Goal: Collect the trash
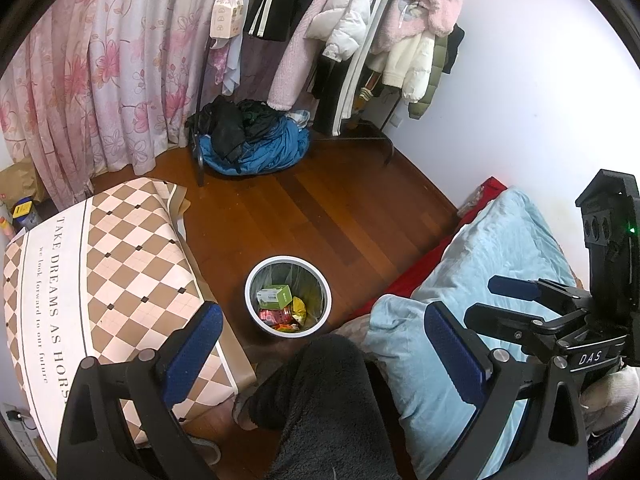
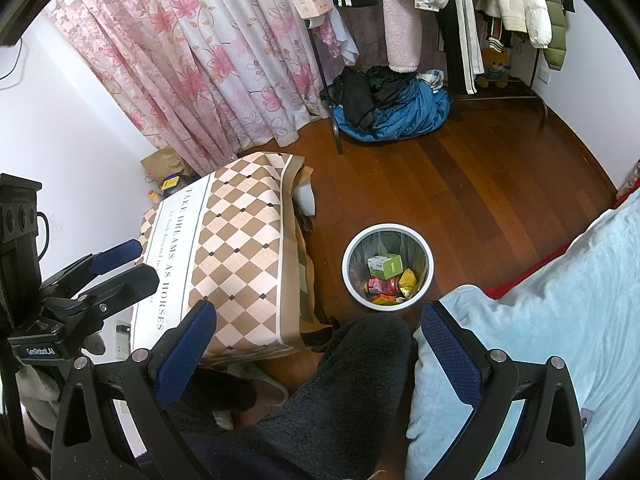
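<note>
Grippers: two, both hovering above the floor with nothing between their blue pads. The left gripper [image 1: 324, 344] is standing spread wide over a dark-trousered knee [image 1: 320, 392]; the right gripper [image 2: 320, 340] is likewise gaping, empty, over the same knee.

Trash bin: one, a round white-rimmed bin [image 1: 256, 276] with a clear liner, sitting upright on the wooden floor [image 1: 320, 208], mouth facing straight up. It is lying between the covered table and the bed, just ahead of the knee in both views.

Trash inside the bin: at least four pieces showing. One green and white carton [image 1: 274, 297] is lying flat on top, its long axis running roughly left to right in the left wrist view. One red can [image 1: 276, 315] is lying on its side beneath it, long axis also left to right. One yellow wrapper [image 1: 298, 308] is crumpling against the right wall, and one orange packet [image 2: 382, 299] is sitting at the near wall.

Table: one, draped in a brown and cream diamond-pattern cloth [image 1: 132, 264], standing left of the bin, no trash showing on its top.

Bed: one light blue quilt [image 1: 500, 248], lying right of the bin.

Background: one clothes rack [image 1: 360, 132] hanging with coats, one heap of blue and black clothes [image 1: 252, 144] beneath it, pink floral curtains [image 1: 100, 60] at left.
</note>
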Demonstrator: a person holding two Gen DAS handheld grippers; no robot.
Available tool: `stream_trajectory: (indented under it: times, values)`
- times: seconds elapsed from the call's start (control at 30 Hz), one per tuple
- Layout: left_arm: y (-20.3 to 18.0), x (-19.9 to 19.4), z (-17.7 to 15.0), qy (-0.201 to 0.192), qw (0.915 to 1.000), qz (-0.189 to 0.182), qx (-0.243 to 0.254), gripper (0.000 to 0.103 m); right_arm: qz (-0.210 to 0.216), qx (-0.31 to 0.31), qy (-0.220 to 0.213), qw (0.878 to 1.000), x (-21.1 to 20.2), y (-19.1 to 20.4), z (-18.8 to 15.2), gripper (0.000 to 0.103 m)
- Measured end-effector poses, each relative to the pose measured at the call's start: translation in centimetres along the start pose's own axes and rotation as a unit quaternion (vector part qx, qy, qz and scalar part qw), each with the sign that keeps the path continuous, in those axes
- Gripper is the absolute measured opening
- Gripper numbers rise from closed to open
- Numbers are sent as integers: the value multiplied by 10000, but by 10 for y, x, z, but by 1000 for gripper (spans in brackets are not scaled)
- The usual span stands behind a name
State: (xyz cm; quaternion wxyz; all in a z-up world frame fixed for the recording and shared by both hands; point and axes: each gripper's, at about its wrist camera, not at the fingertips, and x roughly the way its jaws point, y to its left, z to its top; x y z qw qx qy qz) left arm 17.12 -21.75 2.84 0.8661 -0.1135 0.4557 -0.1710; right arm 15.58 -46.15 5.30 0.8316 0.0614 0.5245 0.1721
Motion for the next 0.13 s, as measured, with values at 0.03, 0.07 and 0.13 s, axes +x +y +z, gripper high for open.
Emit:
stream_trajectory:
  times: [0.03, 0.07, 0.13]
  values:
    - [0, -1, 1, 6, 10000, -29, 0, 103, -10, -11, -3, 10000, 0, 0, 0, 103]
    - [0, -1, 3, 9, 10000, -47, -2, 103, -3, -7, -1, 10000, 0, 0, 0, 103]
    - [-1, -2, 6, 1, 10000, -39, 11, 103, -14, -11, -3, 10000, 1, 0, 0, 103]
